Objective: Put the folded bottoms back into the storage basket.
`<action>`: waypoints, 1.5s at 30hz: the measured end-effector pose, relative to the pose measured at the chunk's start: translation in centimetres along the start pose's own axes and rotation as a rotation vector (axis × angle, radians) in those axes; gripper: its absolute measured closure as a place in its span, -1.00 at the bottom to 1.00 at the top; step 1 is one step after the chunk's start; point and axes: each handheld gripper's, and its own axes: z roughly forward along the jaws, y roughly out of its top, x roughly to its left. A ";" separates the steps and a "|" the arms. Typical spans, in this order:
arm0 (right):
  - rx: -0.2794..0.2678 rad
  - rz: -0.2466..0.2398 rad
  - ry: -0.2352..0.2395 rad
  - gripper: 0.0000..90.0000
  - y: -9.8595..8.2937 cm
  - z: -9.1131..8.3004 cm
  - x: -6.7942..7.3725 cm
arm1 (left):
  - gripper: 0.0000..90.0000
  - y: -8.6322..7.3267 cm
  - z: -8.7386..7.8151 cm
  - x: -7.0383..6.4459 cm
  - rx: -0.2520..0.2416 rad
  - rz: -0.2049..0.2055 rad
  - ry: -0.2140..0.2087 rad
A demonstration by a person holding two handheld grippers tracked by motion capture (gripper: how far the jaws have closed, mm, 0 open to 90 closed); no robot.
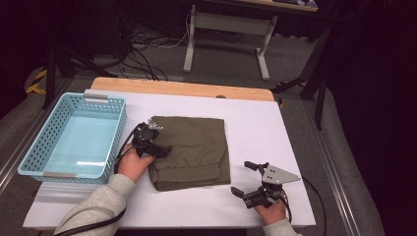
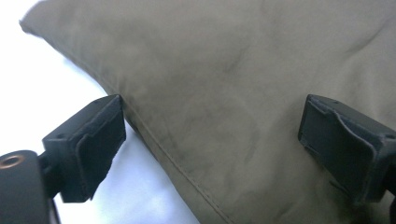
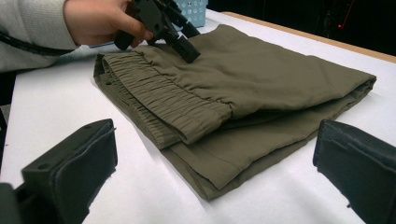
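High view is showing one folded olive garment (image 1: 192, 150) lying mid-counter (image 1: 275, 137) beside one blue basket (image 1: 74, 135). I am holding my left hand-held gripper (image 1: 156, 147) at its left edge and my right hand-held gripper (image 1: 248, 179) nearby, both with jaws apart.

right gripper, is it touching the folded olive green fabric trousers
Apart. In the high view the right gripper sits over bare white table, a clear strip separating it from the folded olive green fabric trousers.
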 end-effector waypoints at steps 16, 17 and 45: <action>0.011 -0.002 0.004 -0.99 0.0 0.2 0.0 | -0.73 -0.4 0.1 -0.4 -0.040 -0.005 0.025; 0.011 -0.002 0.004 -0.99 0.0 0.2 0.0 | -0.73 -0.4 0.1 -0.4 -0.040 -0.005 0.025; 0.014 0.000 0.003 -0.99 0.0 0.2 0.0 | 0.71 0.1 -0.1 -3.5 -0.058 -0.024 0.068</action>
